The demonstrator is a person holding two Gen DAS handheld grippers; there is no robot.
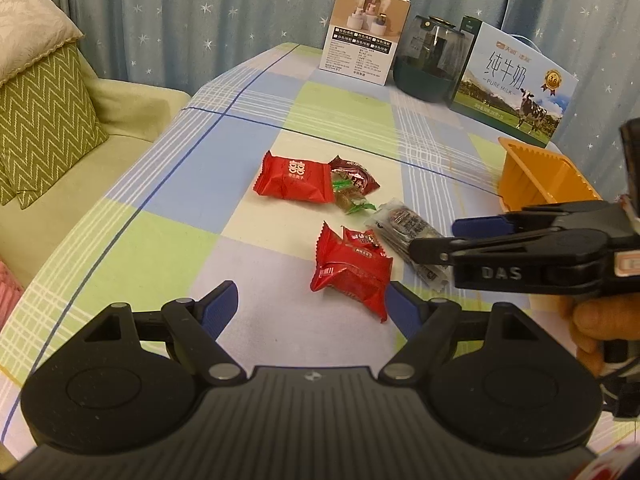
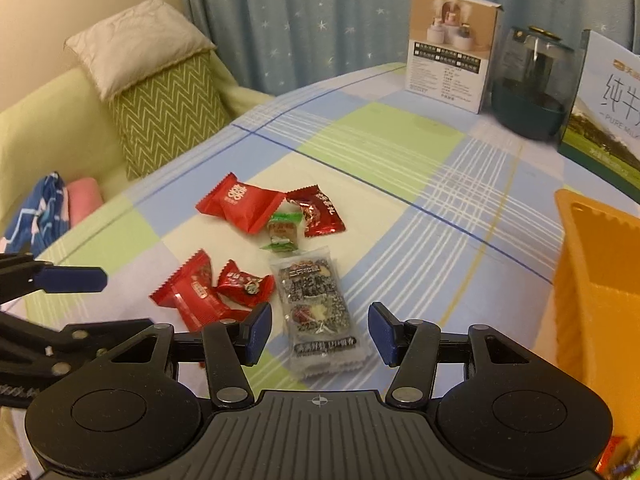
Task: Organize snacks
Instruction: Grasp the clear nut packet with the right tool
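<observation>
Several wrapped snacks lie on the checked tablecloth. A big red packet (image 1: 294, 179) (image 2: 236, 206), a dark red packet (image 2: 318, 214) and a small green candy (image 2: 283, 232) lie farther off. A red packet (image 1: 352, 276) (image 2: 196, 298), a small red candy (image 2: 244, 284) and a clear grey packet (image 2: 316, 312) (image 1: 404, 226) lie nearer. My right gripper (image 2: 318, 334) (image 1: 432, 236) is open, its fingers either side of the grey packet, above it. My left gripper (image 1: 312, 308) (image 2: 104, 300) is open and empty, near the red packet. An orange bin (image 1: 548, 178) (image 2: 600, 280) stands at right.
At the table's back stand a white product box (image 1: 366, 36), a dark glass jar (image 1: 432, 64) and a milk carton box (image 1: 516, 84). A green sofa with cushions (image 1: 44, 120) runs along the table's left edge.
</observation>
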